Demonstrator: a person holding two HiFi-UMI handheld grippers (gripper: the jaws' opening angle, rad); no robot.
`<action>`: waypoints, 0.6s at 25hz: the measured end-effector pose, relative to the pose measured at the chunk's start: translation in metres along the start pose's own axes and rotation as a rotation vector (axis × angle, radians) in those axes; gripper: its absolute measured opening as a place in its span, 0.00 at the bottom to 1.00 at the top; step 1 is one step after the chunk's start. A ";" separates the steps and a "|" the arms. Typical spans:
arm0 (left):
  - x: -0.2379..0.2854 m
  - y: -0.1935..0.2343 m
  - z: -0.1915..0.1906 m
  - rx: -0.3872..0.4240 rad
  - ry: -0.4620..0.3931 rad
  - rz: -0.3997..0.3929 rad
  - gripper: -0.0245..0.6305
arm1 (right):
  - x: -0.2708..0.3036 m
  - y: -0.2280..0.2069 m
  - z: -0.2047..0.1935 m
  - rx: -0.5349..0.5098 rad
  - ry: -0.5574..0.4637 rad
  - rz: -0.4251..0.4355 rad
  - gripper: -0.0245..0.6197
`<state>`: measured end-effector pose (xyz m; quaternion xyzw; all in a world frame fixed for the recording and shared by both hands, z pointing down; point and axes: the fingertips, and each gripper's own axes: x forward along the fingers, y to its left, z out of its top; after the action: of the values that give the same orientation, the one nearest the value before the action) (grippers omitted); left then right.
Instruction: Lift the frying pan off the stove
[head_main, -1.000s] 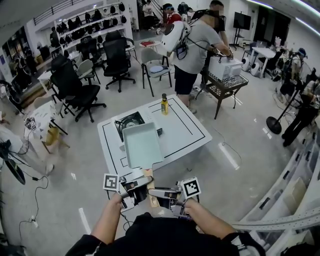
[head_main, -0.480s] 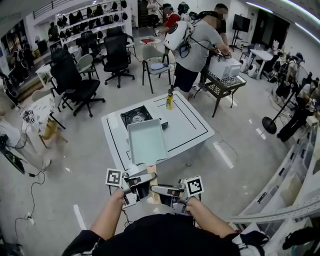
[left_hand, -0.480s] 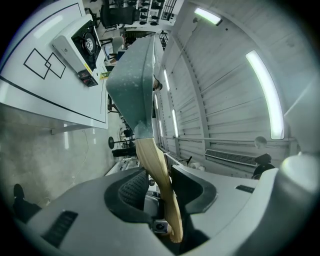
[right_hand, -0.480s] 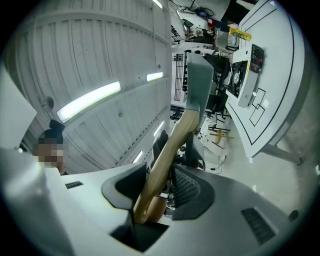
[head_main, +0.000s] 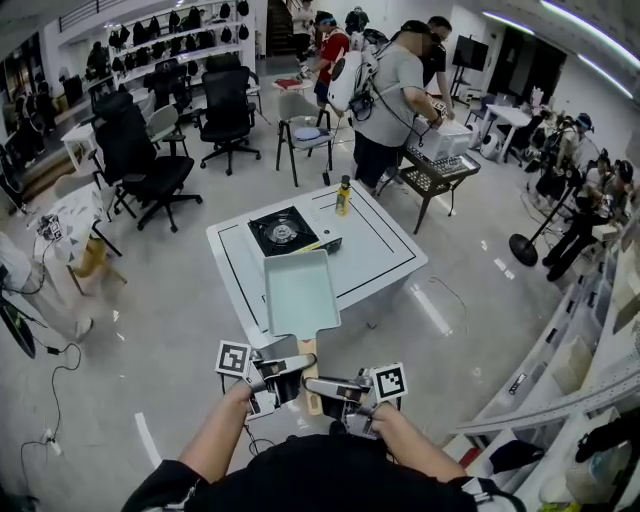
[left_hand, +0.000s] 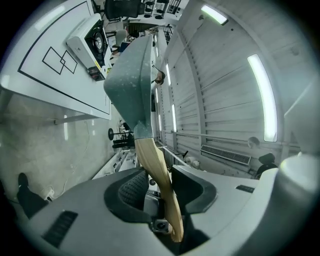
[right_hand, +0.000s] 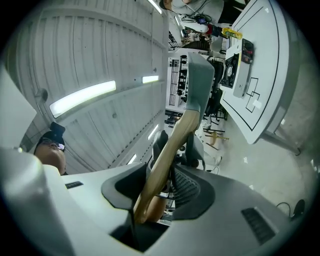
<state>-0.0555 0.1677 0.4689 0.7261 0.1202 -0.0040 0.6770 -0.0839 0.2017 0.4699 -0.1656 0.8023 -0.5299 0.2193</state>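
Note:
The rectangular teal frying pan (head_main: 300, 292) hangs in the air over the near edge of the white table (head_main: 380, 250), clear of the black stove (head_main: 283, 231). Both grippers grasp its wooden handle (head_main: 310, 375). My left gripper (head_main: 283, 372) is shut on the handle (left_hand: 155, 170); its jaws have just been opening slightly with the handle still between them. From the other side, my right gripper (head_main: 325, 385) is shut on the same handle (right_hand: 172, 145). In both gripper views the pan (left_hand: 131, 80) (right_hand: 200, 80) stands on edge ahead of the jaws.
A yellow bottle (head_main: 343, 196) stands at the table's far edge behind the stove. Black office chairs (head_main: 140, 160) stand at the back left. People (head_main: 390, 100) and a wire cart (head_main: 440, 160) are beyond the table, and a cable (head_main: 50, 350) lies on the floor at left.
The pan has come toward me, from partly over the stove to the table's near edge, and the burner now shows in full. Both grippers keep their hold on the handle.

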 end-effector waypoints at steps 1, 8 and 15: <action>-0.003 0.001 -0.005 -0.010 0.006 -0.002 0.26 | 0.002 0.000 -0.005 0.002 -0.002 -0.003 0.29; -0.021 0.002 -0.028 -0.058 0.006 -0.022 0.26 | 0.007 0.004 -0.032 0.039 -0.015 0.018 0.30; -0.009 -0.001 -0.040 -0.055 -0.020 -0.032 0.26 | -0.008 0.015 -0.036 0.053 0.007 0.060 0.31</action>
<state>-0.0704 0.2054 0.4728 0.7051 0.1249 -0.0189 0.6977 -0.0965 0.2399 0.4703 -0.1336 0.7932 -0.5450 0.2365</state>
